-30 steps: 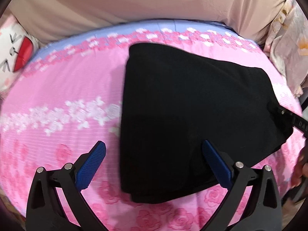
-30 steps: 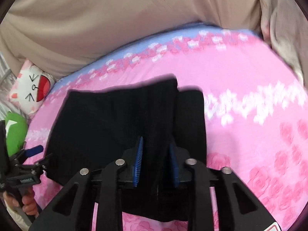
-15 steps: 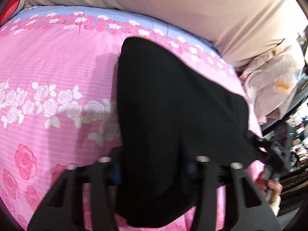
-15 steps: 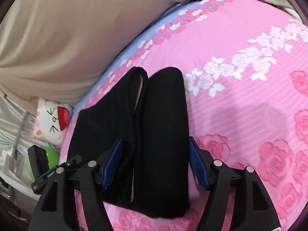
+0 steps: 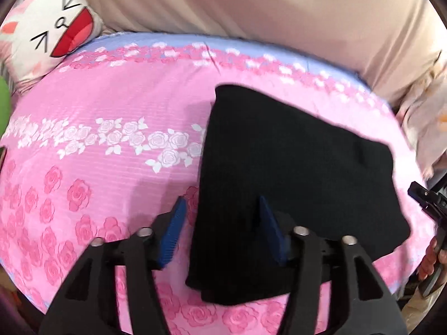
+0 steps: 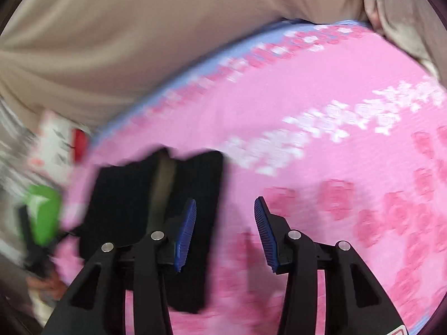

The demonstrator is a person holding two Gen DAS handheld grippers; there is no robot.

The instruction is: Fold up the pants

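- Bed covered by a pink sheet [image 5: 117, 103] printed with bands of white and darker pink roses, lilac border along the far edge; plain beige fabric [image 5: 251, 8] rising behind it as a smooth, softly creased backdrop.
- No brand names or readable words anywhere; only drawn marks on a white cushion [image 5: 47, 28] at the far left corner: black strokes for squeezed eyes and a wide red mouth.
- Black pants [image 5: 293, 184] folded into a thick, roughly rectangular pad, lying flat on the sheet, right of centre in the left wrist view; matte, finely ribbed cloth, layered edges showing at the near corner.
- Left gripper [image 5: 220, 223] above the near left corner of the pants, jaws spread wide with nothing between them; ridged blue pads on black plastic arms with silver bolts, left pad over bare sheet, right pad over the black cloth.
- Right gripper [image 6: 225, 229] likewise gaping and holding nothing, over bare sheet just right of the pants [image 6: 192, 223].
- Right wrist view heavily smeared by motion; pants seen end-on there, a pale strip showing between two dark folds, something the left view does not show.
- Only in the left view: the other tool's black tip and a hand at the right edge, plus a pale flowered cloth [image 5: 427, 117] beyond the bed.
- Only in the right view: a green object [image 6: 42, 212], blurred, at the left edge.
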